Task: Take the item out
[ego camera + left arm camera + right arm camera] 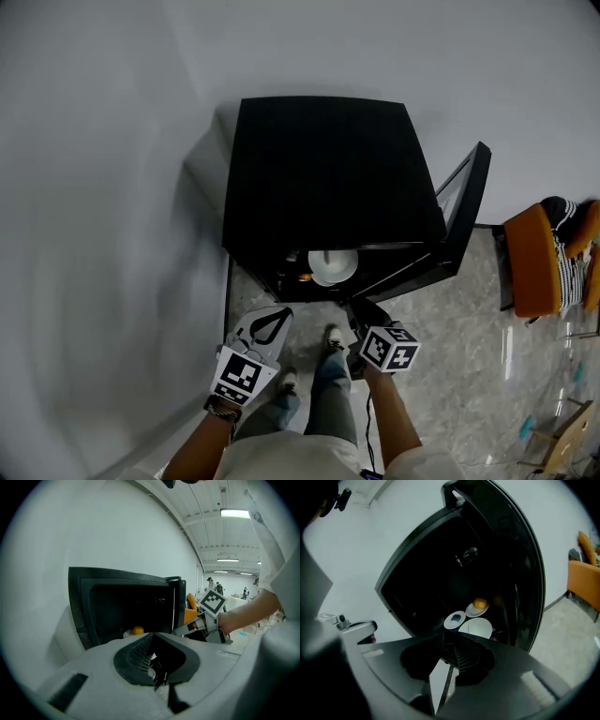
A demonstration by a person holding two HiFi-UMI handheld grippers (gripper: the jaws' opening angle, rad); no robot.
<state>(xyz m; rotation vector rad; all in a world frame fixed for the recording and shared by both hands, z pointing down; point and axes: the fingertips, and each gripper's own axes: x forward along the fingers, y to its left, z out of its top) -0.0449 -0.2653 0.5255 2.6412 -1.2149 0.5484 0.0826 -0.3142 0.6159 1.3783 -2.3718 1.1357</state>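
I am holding the left gripper [279, 317] near the cabinet [328, 169], jaws together on nothing. Inside, the orange item [480, 603] is sitting untouched on its plate [473, 611]. I am pointing the right gripper [451, 641] at it, jaws slightly apart and empty. The door [464, 211] is standing open; reaching and grasping remain.

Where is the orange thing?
In the right gripper view, the round orange item sits on a white plate inside the open black cabinet, behind two other plates.
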